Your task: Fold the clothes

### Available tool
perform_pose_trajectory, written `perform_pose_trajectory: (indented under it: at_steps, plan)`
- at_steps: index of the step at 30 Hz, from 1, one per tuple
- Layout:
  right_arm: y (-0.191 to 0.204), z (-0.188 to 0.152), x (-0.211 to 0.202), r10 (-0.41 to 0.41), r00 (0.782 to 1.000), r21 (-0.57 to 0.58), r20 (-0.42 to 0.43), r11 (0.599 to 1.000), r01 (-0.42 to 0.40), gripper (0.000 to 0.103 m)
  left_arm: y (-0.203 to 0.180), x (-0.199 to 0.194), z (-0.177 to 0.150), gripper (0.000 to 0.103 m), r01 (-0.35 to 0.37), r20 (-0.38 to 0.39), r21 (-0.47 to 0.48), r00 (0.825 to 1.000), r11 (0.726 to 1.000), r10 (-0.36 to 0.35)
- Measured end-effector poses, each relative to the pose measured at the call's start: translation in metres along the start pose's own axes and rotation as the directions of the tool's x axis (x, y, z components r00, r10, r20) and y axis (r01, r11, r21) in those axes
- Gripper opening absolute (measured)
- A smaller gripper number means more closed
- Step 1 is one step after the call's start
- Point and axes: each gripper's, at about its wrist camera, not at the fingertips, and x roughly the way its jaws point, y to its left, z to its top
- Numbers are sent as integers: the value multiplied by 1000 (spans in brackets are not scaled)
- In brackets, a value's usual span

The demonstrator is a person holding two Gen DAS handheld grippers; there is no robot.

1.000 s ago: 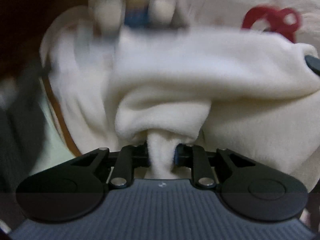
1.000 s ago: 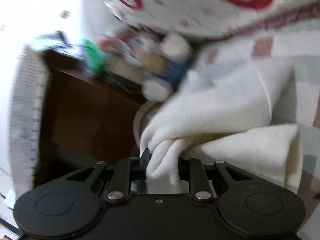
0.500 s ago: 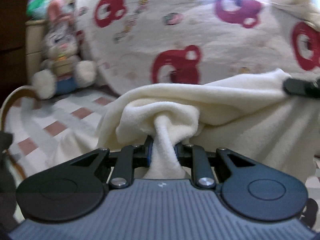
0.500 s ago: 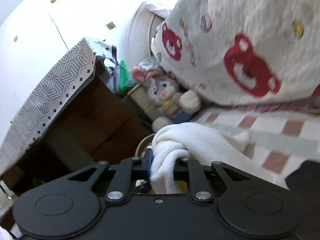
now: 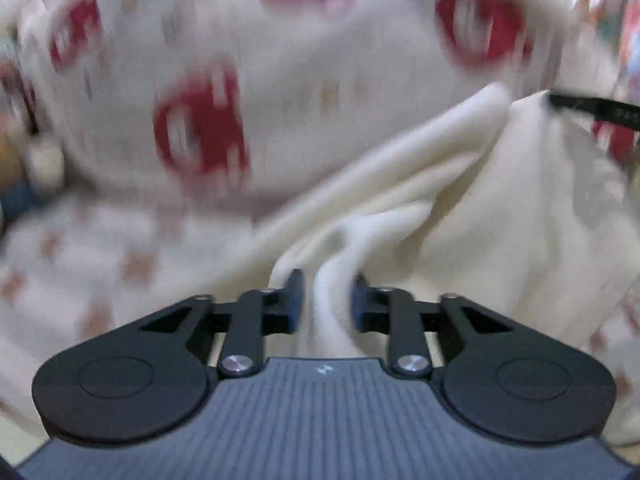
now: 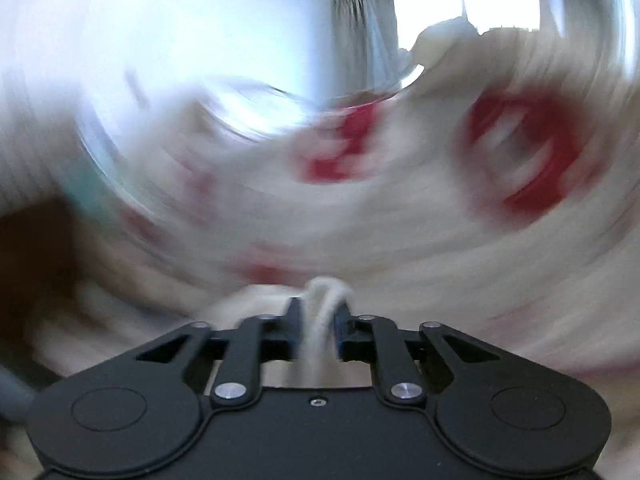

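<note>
Bedding fills most of both views: a white quilt [image 5: 320, 92] printed with big red bear-like shapes, badly smeared by motion blur. It rises as a bulky mound behind the cream garment [image 5: 460, 216] and blocks nearly everything beyond it in the left wrist view. Below the quilt, to its left, lies a pale bed cover [image 5: 100, 264] with small reddish checks, also blurred.

In the right wrist view the same quilt [image 6: 400, 208] swirls across the middle. Above it shows a white wall [image 6: 208, 40], and to the right of that a grey curtain [image 6: 360, 40] beside a bright window [image 6: 496, 4]. A dark brown mass [image 6: 36, 248] sits at the quilt's lower left; what it is cannot be told.

The cream garment, a soft fleece piece, drapes in front of the quilt, with long folds running from the upper right down to the left tool [image 5: 326, 300]. That tool's jaws are opening; a ridge of the garment stands between them, and a gap shows on each side of it. A black finger of the right tool [image 5: 592, 110] pokes in at the garment's upper right edge.

The right tool [image 6: 318, 332] has its jaws opening too, with a bunched twist of the cream garment [image 6: 324, 304] between them, lying close to both pads.
</note>
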Motion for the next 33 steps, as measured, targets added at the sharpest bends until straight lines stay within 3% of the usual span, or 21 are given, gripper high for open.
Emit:
perform_pose_trajectory:
  at_steps: [1,3,5,6,8,10,14,16,19,22,23,24,26,29,31,33]
  plan:
    - [-4,-14,6,-101,993,-44,-63,994,98,49,0,15,-10,41,16,-86,-25,996,1000,-18]
    - [-21,-49,24,-235,940,-36,-246,972,233,49,6,38,-28,41,79,-225,-125,969,989,-106]
    - [-38,-74,28,-219,916,87,-334,961,262,49,16,49,-39,43,126,-281,-249,940,960,-196]
    - [-47,-85,28,-170,917,175,-362,953,246,49,21,52,-42,45,137,-290,-294,930,946,-225]
    - [-57,-96,31,-95,917,277,-387,937,214,49,29,56,-44,49,130,-296,-322,927,938,-231]
    - [-57,-102,34,-69,919,284,-389,940,191,51,34,57,-46,51,129,-301,-338,924,932,-236]
    - [-51,-100,38,-126,931,173,-343,965,194,69,38,50,-49,58,141,-324,-368,907,919,-269]
    - [-48,-101,36,-183,927,100,-329,969,227,70,35,43,-53,58,147,-358,-335,894,931,-270]
    - [-47,-106,40,-182,921,32,-345,978,205,71,23,41,-64,58,95,-430,-210,885,973,-180]
    - [-50,-116,38,-79,921,72,-381,991,115,71,18,51,-70,58,79,-479,-201,862,976,-168]
    - [-51,-120,39,-28,912,101,-409,992,76,71,18,52,-69,58,76,-481,-206,860,976,-168]
    - [-51,-124,43,33,879,137,-475,990,37,71,19,52,-69,58,75,-479,-217,861,973,-173]
    - [-47,-134,52,107,794,167,-599,986,-7,71,22,51,-67,55,76,-464,-242,867,967,-184]
    - [-34,-145,54,119,765,138,-633,990,-40,71,24,54,-64,40,61,-462,-236,871,970,-167]
    - [-33,-148,55,144,758,163,-636,985,-51,71,23,57,-65,44,37,-475,-232,868,972,-146]
    - [-37,-149,55,138,765,172,-629,984,-37,71,30,57,-67,44,10,-489,-285,858,959,-154]
